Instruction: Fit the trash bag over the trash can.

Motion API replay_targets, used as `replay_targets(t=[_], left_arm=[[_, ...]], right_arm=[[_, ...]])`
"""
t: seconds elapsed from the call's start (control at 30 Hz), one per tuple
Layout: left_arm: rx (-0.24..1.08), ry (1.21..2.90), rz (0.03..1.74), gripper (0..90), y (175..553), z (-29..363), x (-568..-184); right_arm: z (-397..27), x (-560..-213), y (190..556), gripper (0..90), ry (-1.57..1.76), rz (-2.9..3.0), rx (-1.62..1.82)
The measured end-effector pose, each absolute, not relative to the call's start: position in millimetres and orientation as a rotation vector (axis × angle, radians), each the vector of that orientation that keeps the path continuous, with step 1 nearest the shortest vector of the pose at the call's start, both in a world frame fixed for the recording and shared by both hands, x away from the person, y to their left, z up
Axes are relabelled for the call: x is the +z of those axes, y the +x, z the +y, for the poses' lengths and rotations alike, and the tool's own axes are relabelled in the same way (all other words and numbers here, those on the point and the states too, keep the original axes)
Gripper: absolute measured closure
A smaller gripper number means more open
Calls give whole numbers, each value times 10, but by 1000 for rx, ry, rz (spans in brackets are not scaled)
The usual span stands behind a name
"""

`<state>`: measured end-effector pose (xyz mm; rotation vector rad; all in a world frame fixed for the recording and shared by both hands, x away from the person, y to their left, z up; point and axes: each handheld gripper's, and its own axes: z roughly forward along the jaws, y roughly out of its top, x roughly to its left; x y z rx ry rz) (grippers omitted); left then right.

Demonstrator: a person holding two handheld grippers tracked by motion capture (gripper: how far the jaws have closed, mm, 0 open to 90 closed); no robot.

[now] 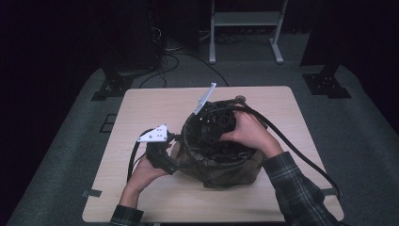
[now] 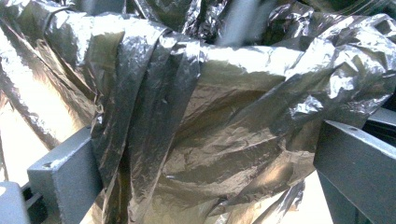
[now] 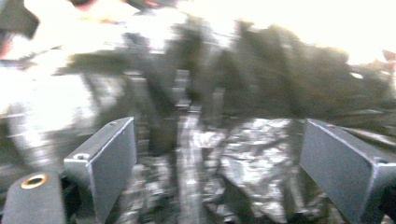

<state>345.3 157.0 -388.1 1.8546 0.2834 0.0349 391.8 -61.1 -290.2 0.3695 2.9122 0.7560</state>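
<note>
From above, a bin (image 1: 219,150) lined with a dark plastic bag (image 1: 221,162) lies tipped on the pale tabletop (image 1: 155,101), a little toward the near edge and roughly midway between the left and right edges. The left hand-held gripper (image 1: 171,141) meets the bin's left side, with the left hand (image 1: 141,176) behind it toward the near left corner. The right hand (image 1: 247,132) reaches into the bin's open mouth from the right side, carrying the right hand-held gripper (image 1: 214,120) down inside; its grey plate sticks up toward the far edge, and its cable runs off toward the near right corner.

In the left gripper view, crinkled bag film (image 2: 210,135) bunches between the two jaws of the left hand-held gripper (image 2: 201,172). The left jaw presses against a fold; whether the right jaw touches is hard to judge, so I cannot tell if it is clamped.

In the right gripper view, blurred by movement, the right hand-held gripper (image 3: 215,168) has its jaws spread wide, with shiny crumpled film (image 3: 247,154) lying between them and touching neither jaw
</note>
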Motion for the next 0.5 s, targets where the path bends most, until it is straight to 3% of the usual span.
replay_targets(t=[0.27,0.5], left_arm=[[37,1859,286,0,3442,1568,-3872],[39,1857,283,0,3437,1580,-3861]], right_arm=[[-533,-2907,3637,102,287,2954,763],[-479,-2986,3606,101,271,2979,714]])
